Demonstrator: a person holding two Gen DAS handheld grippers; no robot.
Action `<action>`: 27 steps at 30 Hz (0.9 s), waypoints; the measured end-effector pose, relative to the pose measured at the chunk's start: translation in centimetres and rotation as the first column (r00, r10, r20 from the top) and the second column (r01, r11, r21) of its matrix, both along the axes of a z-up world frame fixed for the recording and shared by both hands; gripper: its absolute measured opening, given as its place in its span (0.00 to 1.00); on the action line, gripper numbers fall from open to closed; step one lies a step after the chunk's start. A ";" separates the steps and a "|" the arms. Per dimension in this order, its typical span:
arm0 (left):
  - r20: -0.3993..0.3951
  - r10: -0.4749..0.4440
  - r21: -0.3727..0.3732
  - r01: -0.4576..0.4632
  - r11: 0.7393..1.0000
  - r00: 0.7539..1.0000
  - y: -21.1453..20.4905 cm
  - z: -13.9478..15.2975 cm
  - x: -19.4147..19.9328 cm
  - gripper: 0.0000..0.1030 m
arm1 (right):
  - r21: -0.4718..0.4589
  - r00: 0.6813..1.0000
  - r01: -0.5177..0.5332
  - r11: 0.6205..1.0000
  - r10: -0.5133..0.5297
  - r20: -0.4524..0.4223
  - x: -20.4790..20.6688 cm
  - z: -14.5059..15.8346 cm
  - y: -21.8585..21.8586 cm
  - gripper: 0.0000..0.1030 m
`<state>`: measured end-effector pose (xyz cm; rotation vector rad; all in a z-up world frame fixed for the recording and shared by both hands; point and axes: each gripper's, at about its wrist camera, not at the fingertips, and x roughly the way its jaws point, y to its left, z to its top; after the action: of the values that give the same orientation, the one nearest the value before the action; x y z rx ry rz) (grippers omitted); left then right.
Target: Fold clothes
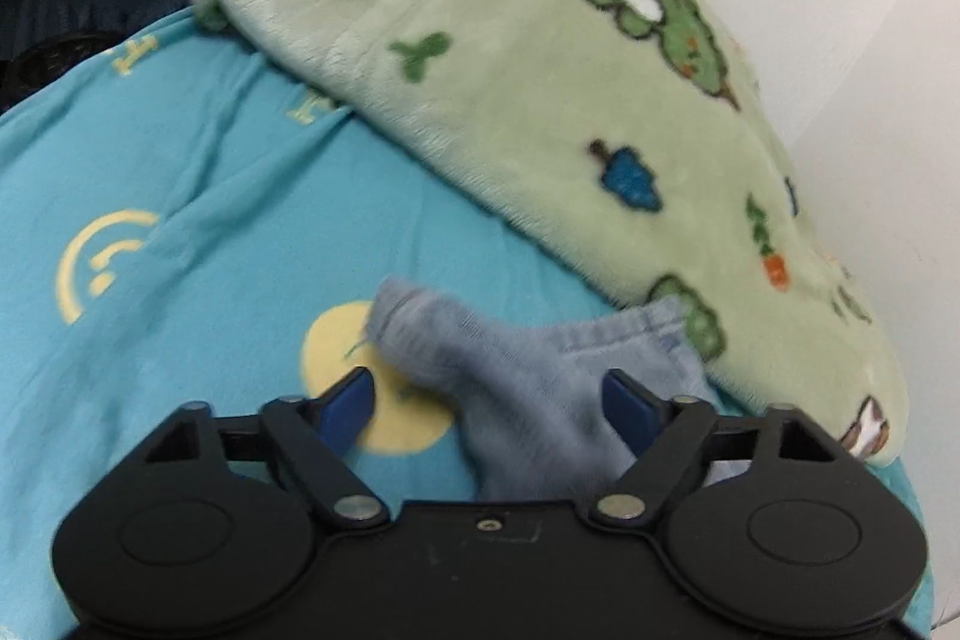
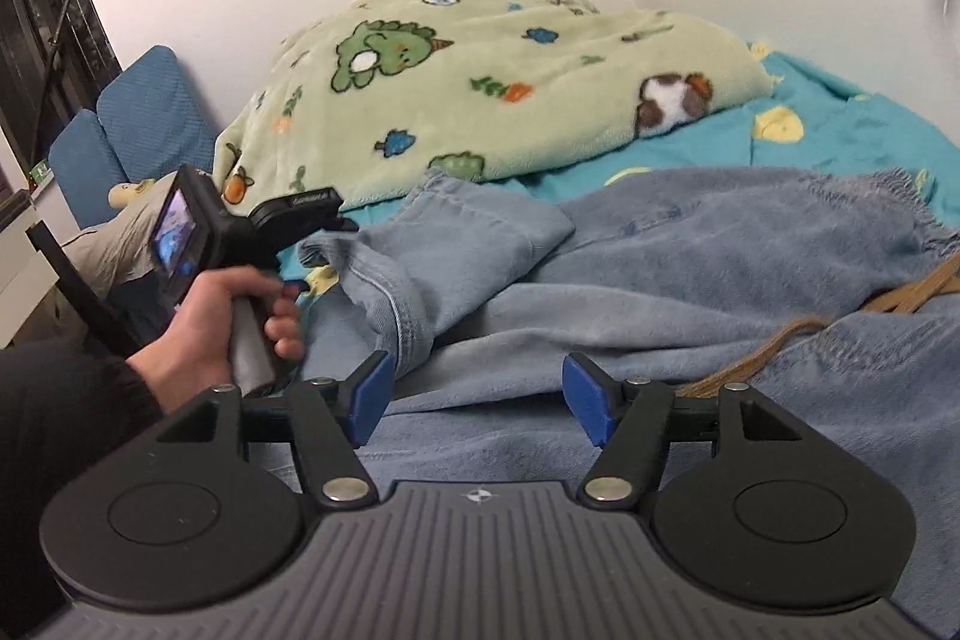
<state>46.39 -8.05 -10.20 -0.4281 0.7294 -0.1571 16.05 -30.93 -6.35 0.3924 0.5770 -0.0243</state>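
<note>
The blue jeans (image 2: pixel 660 280) run off the right wrist view's right edge, and the left gripper's body hides their leg end (image 1: pixel 540 376) in the left wrist view's lower centre.

Yellow letters on the teal bedsheet (image 1: pixel 180 148) far left look like "F"s; nothing else readable.

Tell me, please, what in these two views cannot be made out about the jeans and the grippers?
- Jeans, right wrist view: lower part hidden behind the right gripper body.
- Left gripper, left wrist view: denim hem blurred; contact with the fingers unclear.
- Brown cord: cut off by the right edge.
</note>
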 end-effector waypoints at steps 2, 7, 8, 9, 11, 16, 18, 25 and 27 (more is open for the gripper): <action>0.007 -0.008 0.002 0.008 1.000 1.000 -0.3 0.2 0.6 0.47 | -0.009 1.000 0.002 1.000 -0.002 -0.009 0.0 -0.3 -0.3 0.63; 0.056 -0.006 -0.012 0.006 1.000 0.998 0.8 1.9 0.0 0.08 | 0.002 0.999 0.041 0.999 -0.041 -0.006 -0.1 -0.4 -1.4 0.63; 0.076 -0.006 -0.022 0.007 1.000 0.997 1.1 2.5 -0.4 0.08 | -0.016 0.999 0.042 0.999 -0.043 -0.007 0.0 -0.4 -1.4 0.63; 0.096 -0.006 -0.033 0.009 0.999 0.995 1.5 3.0 -0.8 0.07 | -0.025 0.999 0.044 0.999 -0.044 -0.007 0.0 -0.3 -1.4 0.63; 0.143 -0.005 -0.034 0.010 0.999 0.990 2.8 4.7 -1.8 0.06 | -0.036 0.999 0.048 0.998 -0.048 -0.003 -0.2 -0.2 -1.6 0.63; 0.249 0.056 -0.069 -0.040 0.997 0.967 7.8 9.2 -5.2 0.05 | -0.012 0.998 0.069 0.998 -0.069 0.002 -0.6 -0.1 -2.7 0.63; 0.283 0.081 -0.078 -0.061 0.995 0.956 10.4 10.7 -6.7 0.04 | -0.011 0.997 0.074 0.997 -0.074 -0.004 -0.6 0.1 -2.8 0.63; 0.346 0.225 -0.106 -0.200 0.974 0.911 20.3 14.2 -11.7 0.05 | -0.002 0.997 0.071 0.997 -0.072 -0.019 -1.2 0.5 -3.2 0.63; 0.347 0.280 -0.107 -0.258 0.960 0.895 23.0 14.5 -13.1 0.05 | 0.016 0.997 0.074 0.997 -0.074 -0.031 -1.3 0.3 -3.4 0.63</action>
<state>33.33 14.98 4.29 -0.5353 0.2989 0.0068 14.79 -34.37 -6.04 0.4309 0.5926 -0.0963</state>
